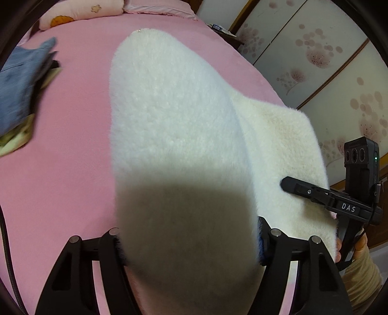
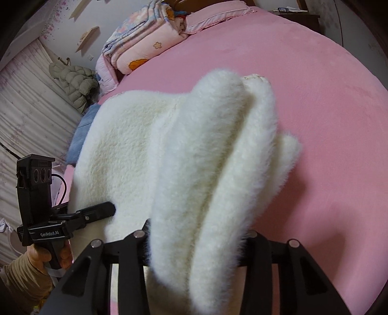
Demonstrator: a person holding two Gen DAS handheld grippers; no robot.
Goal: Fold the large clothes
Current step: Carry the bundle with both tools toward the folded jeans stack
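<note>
A large white fleece garment hangs over the pink bed, held up by both grippers. My left gripper is shut on one edge of it; the cloth drapes forward between the jaws and hides the tips. My right gripper is shut on another bunched, folded edge. In the left wrist view the right gripper shows at the right, its fingertip against the fleece. In the right wrist view the left gripper shows at the lower left, pinching the fleece.
Blue denim clothes lie on the bed's left side. Folded quilts and pillows sit at the bed's head. A puffy olive jacket hangs by the wall. Floral wardrobe doors stand to the right, with a dark nightstand.
</note>
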